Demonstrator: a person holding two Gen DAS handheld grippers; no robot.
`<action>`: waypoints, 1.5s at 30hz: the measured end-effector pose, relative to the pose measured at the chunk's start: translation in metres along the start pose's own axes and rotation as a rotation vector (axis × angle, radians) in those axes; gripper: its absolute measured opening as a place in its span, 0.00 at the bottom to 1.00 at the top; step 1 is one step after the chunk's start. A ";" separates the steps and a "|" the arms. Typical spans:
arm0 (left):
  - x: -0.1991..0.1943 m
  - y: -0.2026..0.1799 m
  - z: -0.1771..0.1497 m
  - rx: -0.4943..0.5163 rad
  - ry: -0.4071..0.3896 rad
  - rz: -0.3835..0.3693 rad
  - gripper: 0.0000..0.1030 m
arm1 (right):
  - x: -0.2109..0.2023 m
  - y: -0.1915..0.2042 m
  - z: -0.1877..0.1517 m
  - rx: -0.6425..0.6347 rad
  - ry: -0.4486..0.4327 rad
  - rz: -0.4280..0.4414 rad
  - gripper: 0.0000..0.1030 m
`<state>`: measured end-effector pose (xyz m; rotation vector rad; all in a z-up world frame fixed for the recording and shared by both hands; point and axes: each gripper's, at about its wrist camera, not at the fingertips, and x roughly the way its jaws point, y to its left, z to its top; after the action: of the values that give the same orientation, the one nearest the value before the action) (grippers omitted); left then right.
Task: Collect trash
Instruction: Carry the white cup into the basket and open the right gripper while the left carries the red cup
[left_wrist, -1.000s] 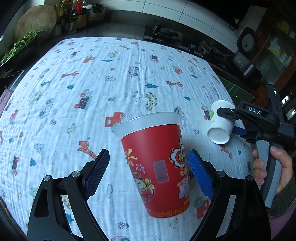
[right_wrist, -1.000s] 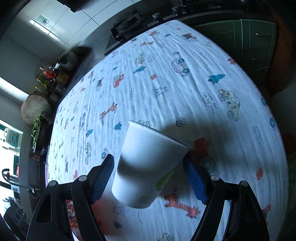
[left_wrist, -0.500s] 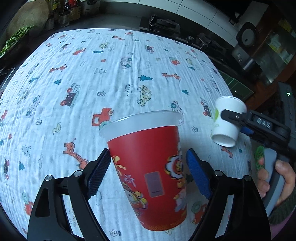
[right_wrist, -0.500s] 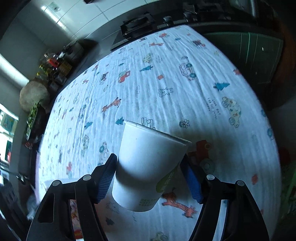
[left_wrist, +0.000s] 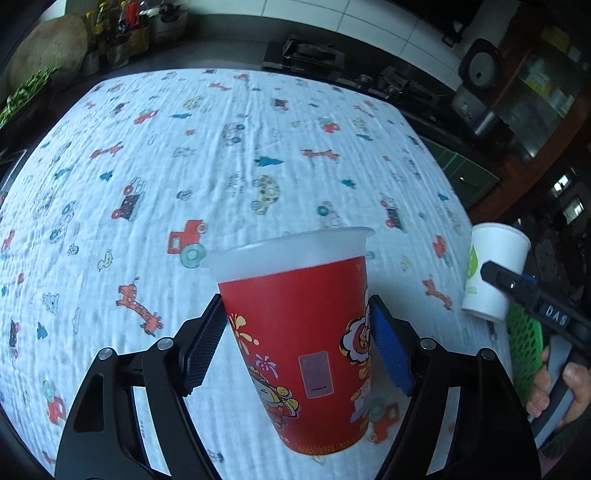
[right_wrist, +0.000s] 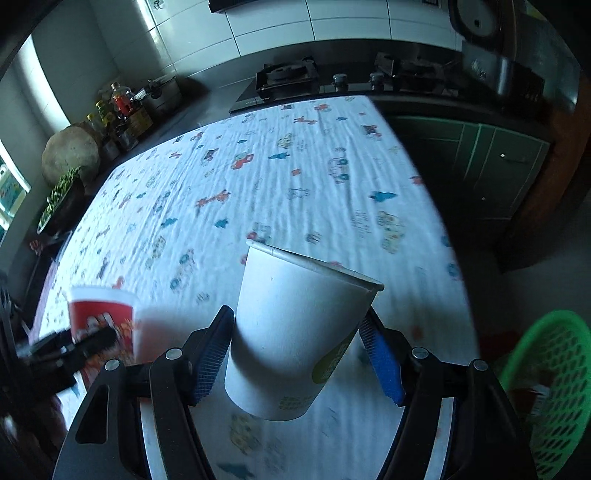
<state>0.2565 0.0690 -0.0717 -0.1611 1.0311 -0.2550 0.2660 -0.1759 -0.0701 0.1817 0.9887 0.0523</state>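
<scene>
Left gripper (left_wrist: 297, 345): jaws closing, both pads against the red cup (left_wrist: 303, 343), held tilted above the table's near edge
Right gripper (right_wrist: 297, 354): clamped on the white paper cup (right_wrist: 295, 332), over the table's right edge
Green basket (right_wrist: 554, 387): just beyond that edge, low

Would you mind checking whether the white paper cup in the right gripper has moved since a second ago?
Yes. In the left wrist view the white paper cup has shifted right, past the tablecloth edge, toward the green basket.
</scene>
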 end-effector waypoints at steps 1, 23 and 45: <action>-0.003 -0.005 -0.001 0.008 -0.004 -0.003 0.73 | -0.003 -0.002 -0.002 -0.004 -0.003 -0.006 0.65; -0.031 -0.139 -0.041 0.217 -0.033 -0.138 0.72 | -0.092 -0.124 -0.097 0.070 -0.025 -0.231 0.65; -0.032 -0.268 -0.070 0.365 -0.027 -0.271 0.72 | -0.130 -0.221 -0.157 0.167 0.033 -0.423 0.72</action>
<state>0.1447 -0.1799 -0.0137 0.0274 0.9186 -0.6791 0.0547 -0.3893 -0.0856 0.1215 1.0474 -0.4155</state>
